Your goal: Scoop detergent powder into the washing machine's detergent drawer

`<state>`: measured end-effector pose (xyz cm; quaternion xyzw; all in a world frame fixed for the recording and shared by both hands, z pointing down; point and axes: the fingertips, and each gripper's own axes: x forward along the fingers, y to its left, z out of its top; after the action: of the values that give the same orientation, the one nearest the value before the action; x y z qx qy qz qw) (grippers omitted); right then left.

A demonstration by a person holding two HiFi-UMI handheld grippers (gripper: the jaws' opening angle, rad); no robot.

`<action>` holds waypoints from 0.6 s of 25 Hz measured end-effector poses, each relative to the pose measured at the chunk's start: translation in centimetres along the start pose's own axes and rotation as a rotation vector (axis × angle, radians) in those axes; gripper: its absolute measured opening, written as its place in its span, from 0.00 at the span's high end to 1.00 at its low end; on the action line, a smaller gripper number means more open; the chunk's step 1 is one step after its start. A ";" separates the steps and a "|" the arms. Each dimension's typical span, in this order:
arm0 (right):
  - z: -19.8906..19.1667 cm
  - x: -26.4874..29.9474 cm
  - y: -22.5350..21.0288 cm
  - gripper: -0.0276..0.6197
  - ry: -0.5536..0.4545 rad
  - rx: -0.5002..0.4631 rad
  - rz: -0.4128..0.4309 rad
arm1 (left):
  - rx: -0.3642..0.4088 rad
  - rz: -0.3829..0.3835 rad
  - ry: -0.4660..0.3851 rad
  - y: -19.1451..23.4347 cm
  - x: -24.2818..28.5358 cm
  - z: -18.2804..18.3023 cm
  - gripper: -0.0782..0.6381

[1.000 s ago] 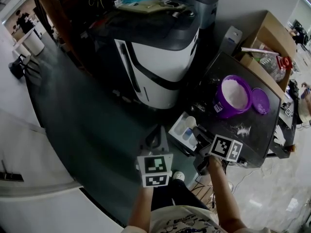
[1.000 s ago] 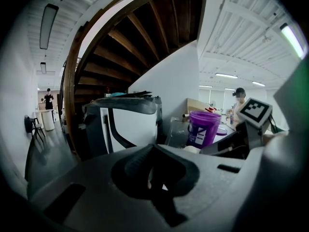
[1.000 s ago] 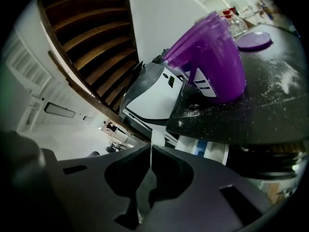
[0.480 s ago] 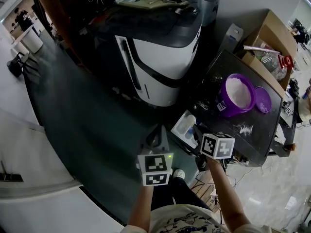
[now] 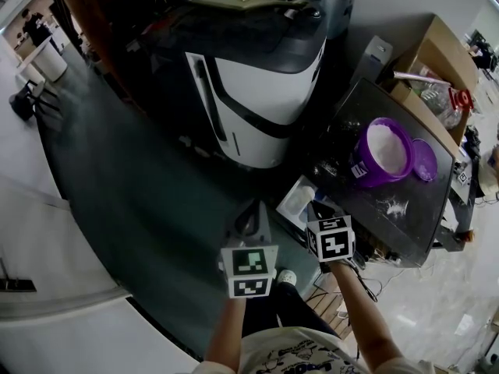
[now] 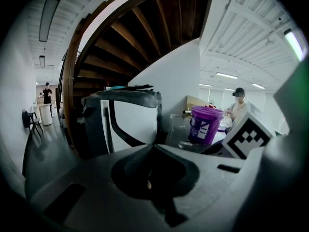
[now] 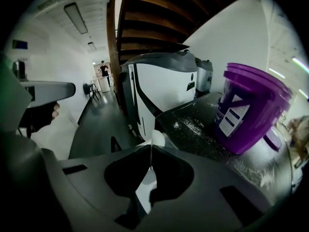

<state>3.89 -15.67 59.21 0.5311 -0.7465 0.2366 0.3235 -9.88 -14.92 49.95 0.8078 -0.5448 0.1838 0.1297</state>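
A purple bucket (image 5: pixel 382 154) of white detergent powder stands on the black table (image 5: pixel 405 228), its lid (image 5: pixel 425 160) beside it. The white detergent drawer (image 5: pixel 295 202) lies low at the table's left corner, in front of the washing machine (image 5: pixel 257 92). My right gripper (image 5: pixel 313 210) hangs over the drawer. In the right gripper view it (image 7: pixel 151 146) is shut on a thin white scoop (image 7: pixel 155 139), seen edge-on; whether the scoop holds powder is hidden. My left gripper (image 5: pixel 250 209) is left of the drawer, its jaws (image 6: pixel 154 146) shut with nothing between them.
Spilled powder (image 5: pixel 392 206) dusts the table near the bucket. An open cardboard box (image 5: pixel 437 61) with bottles stands behind the table. Dark floor stretches left of the washing machine (image 6: pixel 125 120). A person sits beyond the bucket (image 6: pixel 205 124).
My right gripper has swung left from the table's front edge to over the drawer, its marker cube turning. The left gripper has stayed put.
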 end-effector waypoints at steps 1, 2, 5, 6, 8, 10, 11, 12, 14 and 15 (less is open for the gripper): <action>0.0 0.1 0.2 0.93 0.005 -0.027 -0.007 | -0.002 -0.001 0.001 0.1 0.0 -0.1 0.89; -0.1 0.3 0.4 0.93 0.009 -0.054 -0.015 | -0.004 -0.001 0.002 0.1 0.0 -0.2 0.89; -0.3 0.8 0.6 0.93 0.027 -0.146 -0.052 | -0.006 0.002 0.005 0.5 0.0 -0.4 0.89; -0.4 1.0 0.6 0.93 0.034 -0.178 -0.065 | -0.007 0.005 0.007 0.7 0.0 -0.5 0.89; -0.7 1.5 0.6 0.93 0.048 -0.233 -0.093 | -0.008 0.011 0.009 1.1 0.0 -0.6 0.89; -1.0 1.8 0.6 0.93 0.059 -0.277 -0.116 | -0.010 0.017 0.011 1.4 0.1 -0.8 0.89; -1.1 2.0 0.7 0.93 0.063 -0.295 -0.125 | -0.011 0.020 0.011 1.6 0.1 -0.8 0.89; -1.2 2.1 0.8 0.93 0.066 -0.314 -0.131 | -0.012 0.022 0.011 1.7 0.1 -0.8 0.89; -1.4 2.3 1.0 0.93 0.070 -0.359 -0.144 | -0.011 0.024 0.013 2.0 0.2 -0.9 0.89; -1.4 2.4 1.1 0.93 0.072 -0.386 -0.152 | -0.012 0.025 0.016 2.1 0.2 -1.0 0.89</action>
<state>2.59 -15.84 61.90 0.5052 -0.7237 0.0829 0.4627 -11.89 -15.48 50.93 0.7987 -0.5549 0.1885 0.1363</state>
